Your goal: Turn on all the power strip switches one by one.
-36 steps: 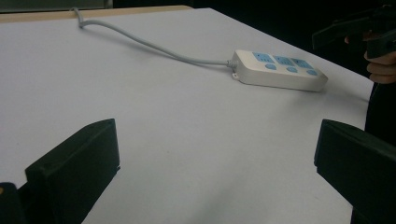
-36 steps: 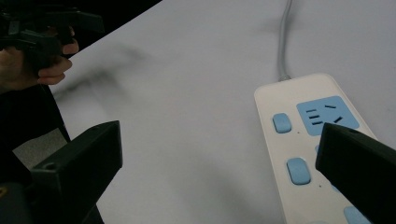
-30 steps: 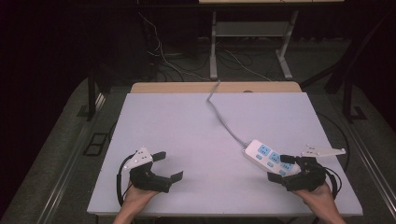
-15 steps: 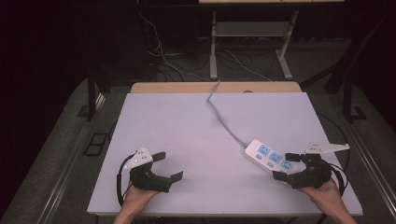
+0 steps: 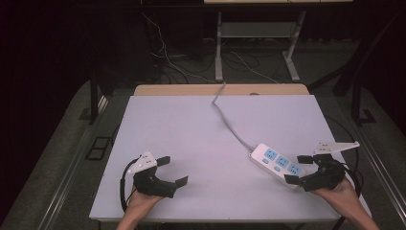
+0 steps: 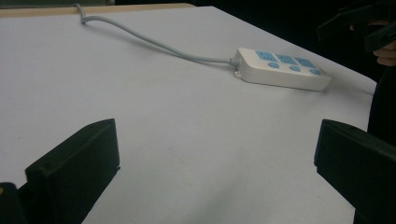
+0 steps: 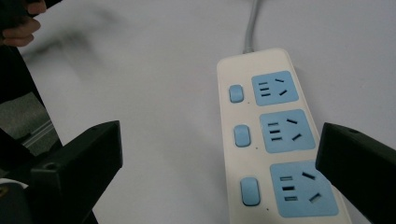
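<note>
A white three-outlet power strip with blue sockets (image 5: 279, 165) lies flat at the right of the pale table (image 5: 191, 139), long axis diagonal, grey cord (image 5: 227, 122) running toward the far edge. The right gripper (image 5: 300, 169) sits just beside its near end, jaws wide apart, holding nothing. The left gripper (image 5: 172, 171) rests well apart, likewise spread and empty.

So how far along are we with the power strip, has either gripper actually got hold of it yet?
Not yet. The power strip lies flat on the table, all three sockets empty, cable running off the far edge. The right gripper sits open at the strip's near end, gripping nothing. The left gripper is open over bare table. Any grasp remains to be done.
</note>
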